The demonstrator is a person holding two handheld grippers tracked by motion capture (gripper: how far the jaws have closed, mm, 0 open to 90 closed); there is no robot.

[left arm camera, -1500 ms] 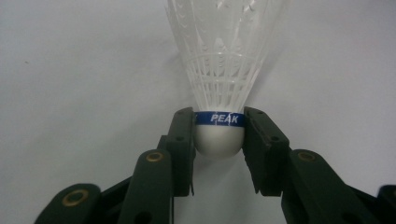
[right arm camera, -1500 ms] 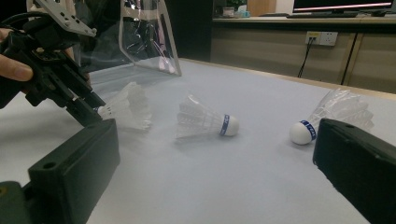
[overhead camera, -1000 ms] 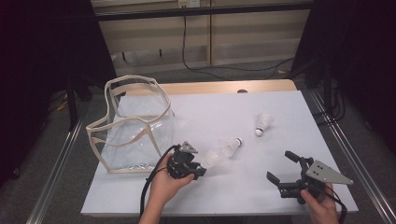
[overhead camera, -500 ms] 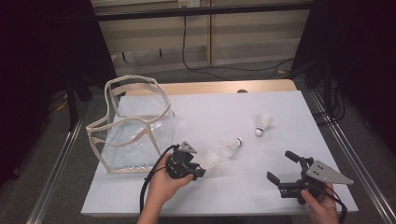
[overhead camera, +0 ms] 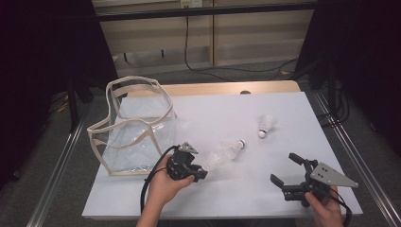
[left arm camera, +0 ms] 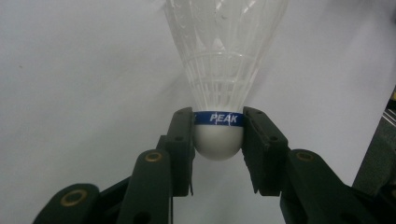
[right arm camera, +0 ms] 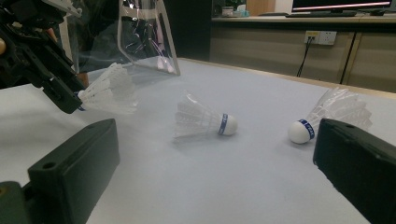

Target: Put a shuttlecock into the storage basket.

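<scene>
left gripper: clamped on the cork of a shuttlecock, pads on the blue band so the skirt isn't crushed
held shuttlecock: at 6 o'clock on the counter, skirt aimed at 2
right gripper: jaws wide, nothing between them, idle at 5 o'clock
loose shuttlecocks: one mid-counter, one at 2 o'clock
clear bag: at 9 o'clock, mouth open, likely drop target

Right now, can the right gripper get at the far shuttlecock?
Probably yes. The right gripper is open and holds nothing, and the far shuttlecock lies alone on bare table ahead of it. The left gripper, shut on another shuttlecock, is off to the side.
</scene>
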